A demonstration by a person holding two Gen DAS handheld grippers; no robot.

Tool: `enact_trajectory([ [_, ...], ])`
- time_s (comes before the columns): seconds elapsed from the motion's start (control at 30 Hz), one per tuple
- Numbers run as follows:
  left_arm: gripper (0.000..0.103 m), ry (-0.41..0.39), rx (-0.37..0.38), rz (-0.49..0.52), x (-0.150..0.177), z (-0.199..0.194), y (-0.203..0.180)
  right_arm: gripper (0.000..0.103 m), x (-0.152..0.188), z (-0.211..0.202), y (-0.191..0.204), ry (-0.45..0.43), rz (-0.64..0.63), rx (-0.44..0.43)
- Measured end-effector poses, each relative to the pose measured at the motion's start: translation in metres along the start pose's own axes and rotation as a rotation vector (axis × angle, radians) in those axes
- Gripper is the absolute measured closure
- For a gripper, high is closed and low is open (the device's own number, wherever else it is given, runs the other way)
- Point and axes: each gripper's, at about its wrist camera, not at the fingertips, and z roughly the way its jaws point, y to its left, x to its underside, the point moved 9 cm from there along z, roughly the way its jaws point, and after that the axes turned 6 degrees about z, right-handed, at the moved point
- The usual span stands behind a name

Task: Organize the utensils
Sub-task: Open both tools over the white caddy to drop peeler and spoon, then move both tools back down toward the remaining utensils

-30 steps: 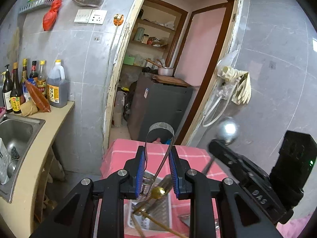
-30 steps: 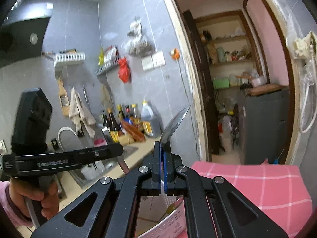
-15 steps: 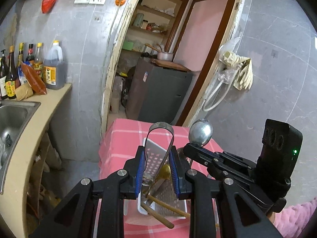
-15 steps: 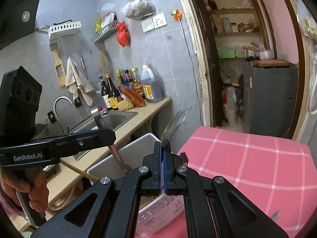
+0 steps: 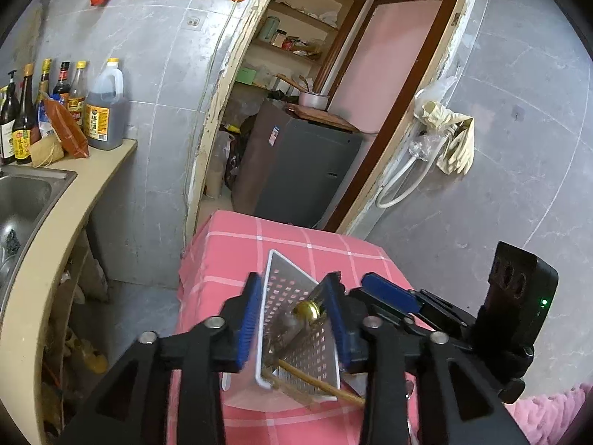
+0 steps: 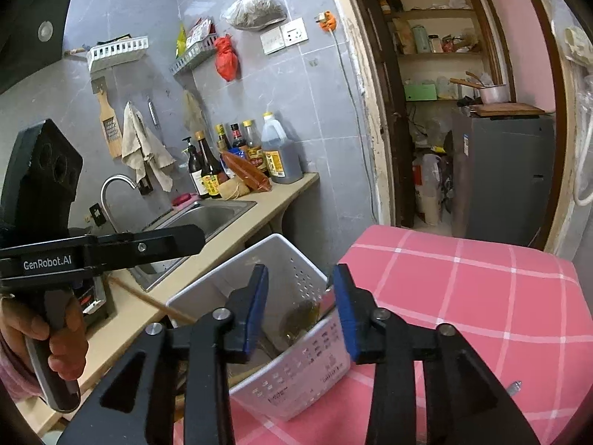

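A white perforated basket [image 5: 296,337] stands on the pink checked tablecloth [image 5: 237,252]; it also shows in the right wrist view [image 6: 281,270]. Utensils lie in it: a brass-ended metal piece [image 5: 307,311], a wooden chopstick [image 5: 318,382] and a spoon [image 6: 300,319]. My left gripper [image 5: 294,319] is open just above the basket, with nothing between its jaws. My right gripper [image 6: 300,307] is open and empty over the basket. The right gripper's body shows at the right of the left wrist view [image 5: 389,291]. The left gripper's body shows at the left of the right wrist view [image 6: 148,244].
A beige counter [image 6: 259,215] with a steel sink [image 6: 215,215] and several bottles [image 6: 237,155] runs along the left wall. An open doorway behind the table leads to a grey cabinet [image 5: 304,170]. A small metal object [image 6: 513,387] lies near the cloth's right front.
The left gripper let go of the metal tongs and the right gripper let go of the spoon. Both now stand open, and both views tilted down toward the basket.
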Motion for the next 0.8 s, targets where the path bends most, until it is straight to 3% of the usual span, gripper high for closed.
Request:
enact_trajectory([
  [0.1, 0.060, -0.015, -0.010, -0.012, -0.001, -0.005, 0.000, 0.066, -0.003, -0.012, -0.008, -0.024, 0.010, 0.039],
  [0.17, 0.053, -0.025, -0.034, -0.006, -0.002, -0.008, -0.001, 0.051, -0.007, -0.023, -0.016, -0.056, 0.025, 0.076],
  [0.33, 0.018, -0.084, -0.118, 0.045, -0.004, -0.021, -0.013, 0.030, -0.017, -0.061, -0.039, -0.139, 0.057, 0.175],
  [0.5, 0.001, -0.165, -0.226, 0.102, -0.004, -0.034, -0.033, 0.008, -0.022, -0.101, -0.056, -0.203, 0.056, 0.266],
  [0.57, 0.000, -0.193, -0.266, 0.130, -0.001, -0.039, -0.041, 0.002, -0.024, -0.115, -0.061, -0.222, 0.047, 0.297],
  [0.8, 0.000, -0.268, -0.335, 0.218, 0.017, -0.053, -0.074, 0.001, -0.013, -0.161, -0.079, -0.238, 0.008, 0.399],
])
